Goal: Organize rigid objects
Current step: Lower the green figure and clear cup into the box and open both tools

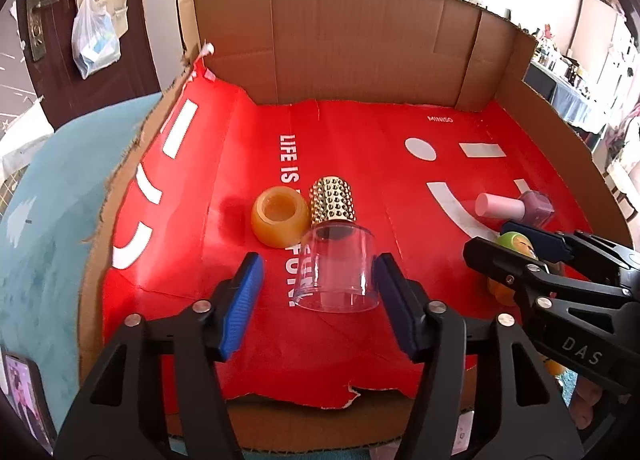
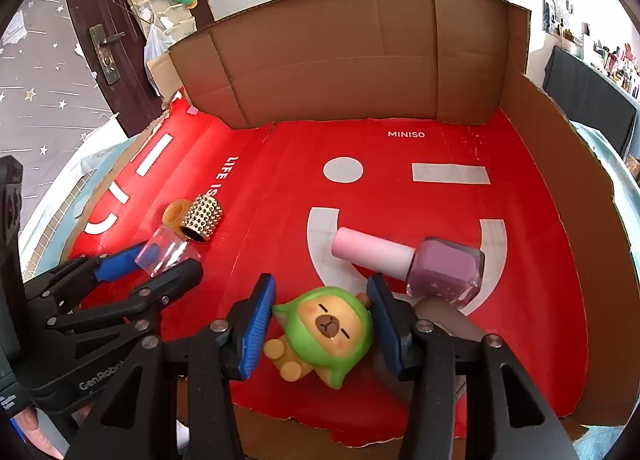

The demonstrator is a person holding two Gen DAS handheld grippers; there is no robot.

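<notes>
A clear perfume bottle [image 1: 338, 260] with a studded gold cap [image 1: 334, 198] lies on its side between the released left tongs [image 1: 320, 302], the right pad touching it, the left pad apart. Just beyond the cap sits an amber round holder [image 1: 278, 220]. The right tongs [image 2: 322, 330] bracket a green-hooded capybara figurine [image 2: 326, 334] lying on its back; whether their pads press on it cannot be told. Just beyond and to their right lies a mauve nail polish bottle [image 2: 444, 270] with a pink cap [image 2: 372, 252]. All rest on red printed paper [image 2: 280, 180] lining an open cardboard box [image 2: 340, 60].
</notes>
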